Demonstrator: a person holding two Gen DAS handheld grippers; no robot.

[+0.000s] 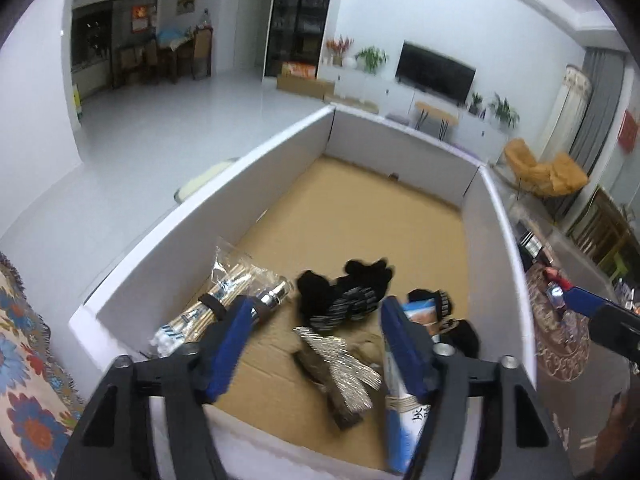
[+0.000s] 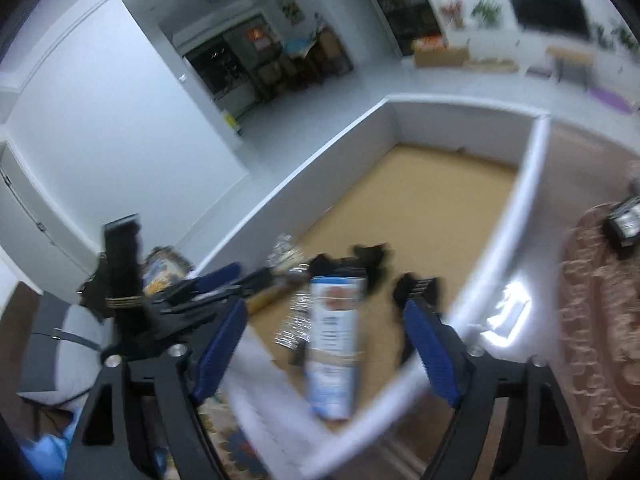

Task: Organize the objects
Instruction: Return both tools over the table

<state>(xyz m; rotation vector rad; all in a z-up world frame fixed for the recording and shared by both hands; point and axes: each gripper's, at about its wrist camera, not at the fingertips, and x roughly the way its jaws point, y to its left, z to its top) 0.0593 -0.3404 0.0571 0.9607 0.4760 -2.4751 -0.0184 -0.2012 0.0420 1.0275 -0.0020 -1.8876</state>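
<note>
Both tongs, left tongs [image 1: 316, 344] and right tongs [image 2: 332, 348], are spread apart and gripping nothing, probably because the stuff already sits in the white-walled box [image 1: 208, 216]: crinkly-wrapped shiny rods [image 1: 224, 300] by the left blade, fuzzy black gloves [image 1: 344, 292] just ahead, glossy blue-white carton [image 2: 332, 340] between the right blades.

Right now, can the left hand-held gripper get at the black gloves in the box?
Probably yes. The left hand-held gripper stands open above the open-topped box, and the black gloves lie uncovered on its cardboard floor just ahead of the fingers.
</note>
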